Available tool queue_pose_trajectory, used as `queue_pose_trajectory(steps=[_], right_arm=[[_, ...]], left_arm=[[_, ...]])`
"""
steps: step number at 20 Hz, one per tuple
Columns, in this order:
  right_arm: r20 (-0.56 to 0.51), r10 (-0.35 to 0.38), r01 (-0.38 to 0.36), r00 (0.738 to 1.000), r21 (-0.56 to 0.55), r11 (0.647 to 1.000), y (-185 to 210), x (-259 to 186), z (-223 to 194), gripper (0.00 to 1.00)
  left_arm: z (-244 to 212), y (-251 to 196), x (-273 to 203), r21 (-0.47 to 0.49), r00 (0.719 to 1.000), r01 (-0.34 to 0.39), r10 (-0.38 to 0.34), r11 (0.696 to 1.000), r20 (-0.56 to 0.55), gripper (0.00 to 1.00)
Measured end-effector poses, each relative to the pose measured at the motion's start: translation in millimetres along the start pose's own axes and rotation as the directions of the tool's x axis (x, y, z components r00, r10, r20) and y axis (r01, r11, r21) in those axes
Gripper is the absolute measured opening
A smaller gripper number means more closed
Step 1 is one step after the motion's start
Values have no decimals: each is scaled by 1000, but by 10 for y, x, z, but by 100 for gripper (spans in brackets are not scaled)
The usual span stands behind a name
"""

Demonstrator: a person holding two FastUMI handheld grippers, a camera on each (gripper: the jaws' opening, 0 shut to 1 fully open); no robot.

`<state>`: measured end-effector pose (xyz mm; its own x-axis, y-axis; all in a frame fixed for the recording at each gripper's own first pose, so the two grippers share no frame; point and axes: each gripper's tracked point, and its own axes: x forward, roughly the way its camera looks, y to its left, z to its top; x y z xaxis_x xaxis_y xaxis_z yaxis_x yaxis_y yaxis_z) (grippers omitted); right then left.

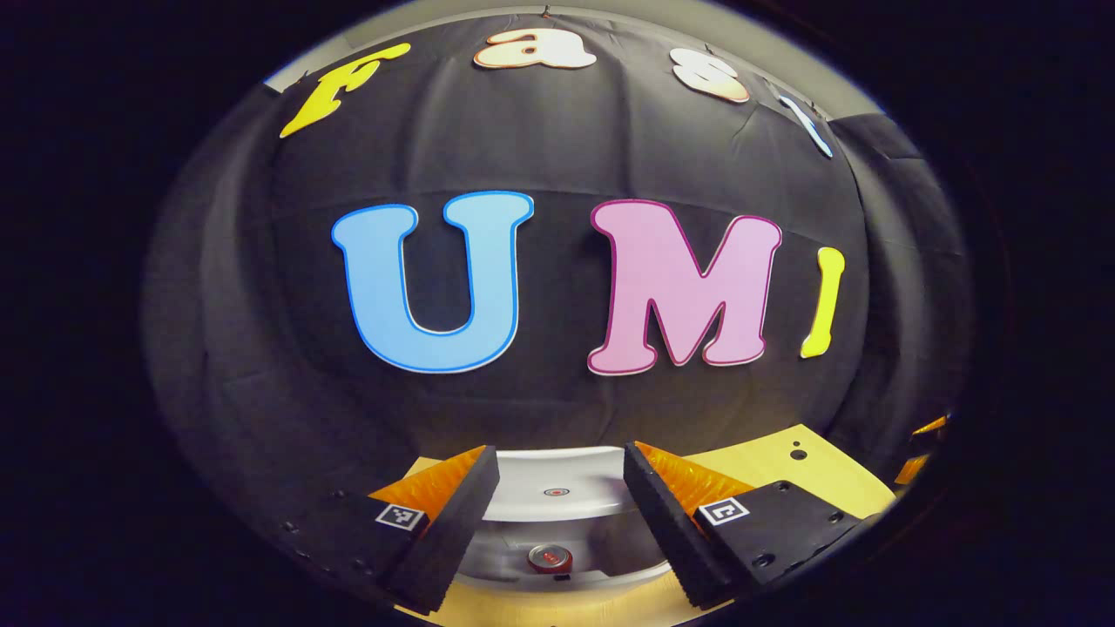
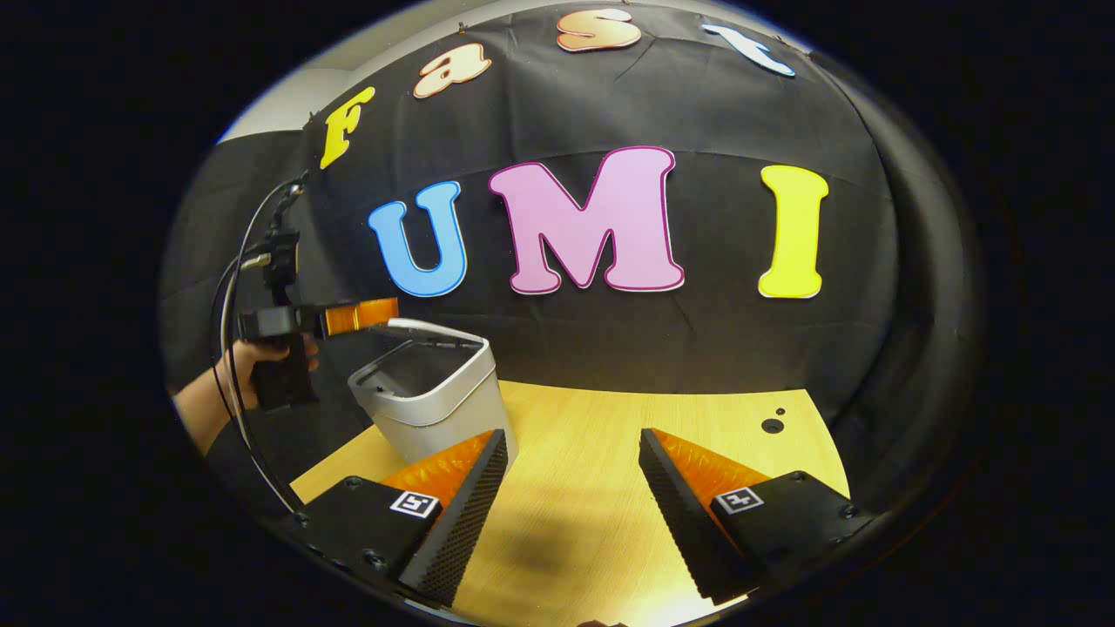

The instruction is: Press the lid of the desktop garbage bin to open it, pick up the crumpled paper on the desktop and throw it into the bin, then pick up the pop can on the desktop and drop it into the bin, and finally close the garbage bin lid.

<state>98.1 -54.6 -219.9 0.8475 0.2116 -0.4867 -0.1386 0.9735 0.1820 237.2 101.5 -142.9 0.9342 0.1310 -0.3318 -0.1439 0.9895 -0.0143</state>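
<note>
Left gripper (image 1: 562, 488) held spread above open bin (image 1: 557, 570); can (image 1: 550, 557) seen lying inside. Right gripper (image 2: 571, 488) spread, nothing gripped, over table (image 2: 592, 435). Lid (image 2: 427, 329) raised.

Glossy plastic bin (image 2: 435, 396); matt wood desktop (image 2: 592, 453).
</note>
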Motion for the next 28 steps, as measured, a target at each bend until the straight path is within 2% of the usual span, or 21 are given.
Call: queue_pose_trajectory(steps=[5, 10, 17, 20, 24, 28], right_arm=[[-8, 13, -14, 1000, -65, 998, 61, -65, -133, 98], [-27, 20, -21, 999, -55, 998, 143, -174, -282, 99], [-45, -5, 3, 999, -50, 999, 64, -342, -421, 99], [-59, -7, 4, 998, -38, 999, 41, -380, -504, 99], [-61, -11, 9, 998, -44, 999, 49, -455, -571, 99], [-56, -7, 5, 998, -39, 999, 63, -521, -566, 99]], left_arm=[[-515, -18, -92, -57, 1000, -10, 8, 998, -25, 100], [-703, -31, -96, 30, 999, -23, 24, 999, -35, 99], [-753, -47, -88, 35, 999, -40, 40, 999, 25, 99], [-780, -48, -119, 9, 998, -46, 45, 999, 39, 100], [-830, -72, -122, 43, 995, -57, 53, 997, 79, 100], [-762, -70, -174, 7, 994, -72, 72, 997, 81, 99]])
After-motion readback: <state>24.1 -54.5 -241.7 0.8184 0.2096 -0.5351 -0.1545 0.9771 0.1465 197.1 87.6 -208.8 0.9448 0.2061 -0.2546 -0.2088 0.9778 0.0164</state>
